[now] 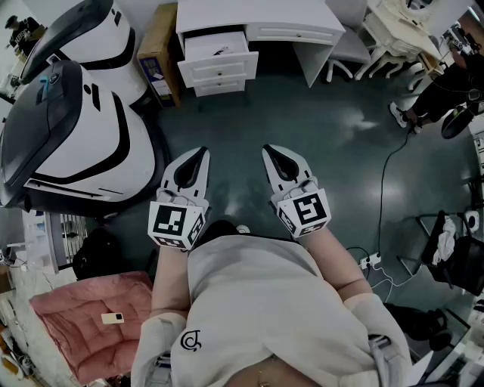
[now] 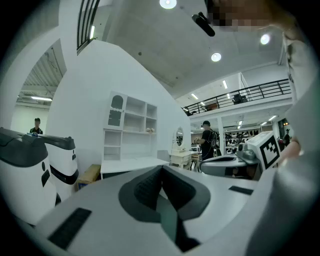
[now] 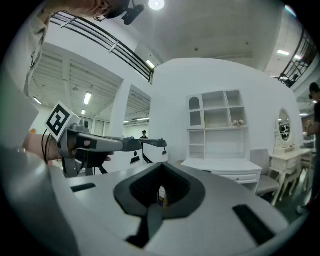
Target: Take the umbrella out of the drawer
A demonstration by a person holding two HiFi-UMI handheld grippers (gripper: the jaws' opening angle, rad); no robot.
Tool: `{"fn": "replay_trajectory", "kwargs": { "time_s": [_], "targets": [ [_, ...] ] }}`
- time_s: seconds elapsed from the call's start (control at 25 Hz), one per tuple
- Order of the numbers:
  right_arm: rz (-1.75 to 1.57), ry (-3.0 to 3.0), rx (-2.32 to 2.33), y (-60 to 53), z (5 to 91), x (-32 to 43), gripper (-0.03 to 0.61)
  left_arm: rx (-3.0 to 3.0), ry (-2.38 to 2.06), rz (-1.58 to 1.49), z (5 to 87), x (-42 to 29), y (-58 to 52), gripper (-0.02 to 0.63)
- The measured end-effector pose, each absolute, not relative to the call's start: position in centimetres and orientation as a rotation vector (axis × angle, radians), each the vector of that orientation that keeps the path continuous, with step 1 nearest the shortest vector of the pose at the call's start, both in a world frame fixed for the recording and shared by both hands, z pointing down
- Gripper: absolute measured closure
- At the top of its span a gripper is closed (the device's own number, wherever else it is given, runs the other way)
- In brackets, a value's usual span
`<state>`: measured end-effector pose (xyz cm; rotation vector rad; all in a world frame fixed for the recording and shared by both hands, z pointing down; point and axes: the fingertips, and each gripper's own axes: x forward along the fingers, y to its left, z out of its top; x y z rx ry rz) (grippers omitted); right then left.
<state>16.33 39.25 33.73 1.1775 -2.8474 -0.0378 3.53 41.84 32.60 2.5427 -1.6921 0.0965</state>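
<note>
- Step in hand: the approach, by my reading. The person stands on the floor well short of the desk [image 1: 302, 19], both tools held out level and aimed toward it. Nothing has been touched.
- Left tool [image 1: 201, 153]: pressed together, with nothing between the jaws. The left gripper view [image 2: 161, 171] shows the pads meeting in a seam.
- Right tool [image 1: 270, 151]: also pressed together and carrying nothing. In the right gripper view [image 3: 161, 169] only a sliver of the far room shows through behind the tips.
- Task's thing: the top drawer [image 1: 217, 44] at the desk's left end stands pulled open. A small dark shape [image 1: 221, 51] lies inside it, too small to call an umbrella with certainty. No other view shows an umbrella.
- Next move calls for: walking up to the desk, spreading one tool's jaws, reaching down into the open drawer and closing on the umbrella along its length. The drawer looks open far enough already.
- Counts: two tools; one desk; three stacked drawer fronts at the desk's left end, with only the top one clearly open; one cardboard box [image 1: 157, 53] just left of the desk; two large white-and-black machines [image 1: 76, 143] farther left of the desk.
</note>
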Motion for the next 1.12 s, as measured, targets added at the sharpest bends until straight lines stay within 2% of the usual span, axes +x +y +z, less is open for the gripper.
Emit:
{"fn": "replay_trajectory", "kwargs": {
  "time_s": [0.72, 1.12],
  "targets": [
    [0.047, -2.857, 1.212, 38.0, 34.6, 16.2, 0.572, 2.527, -1.695, 0.117, 33.0, 2.9, 40.8, 0.601],
    [0.078, -2.827, 1.204, 32.8, 36.9, 13.9, 0.572, 2.496, -1.681, 0.123, 35.5, 0.6, 35.4, 0.601]
  ]
}}
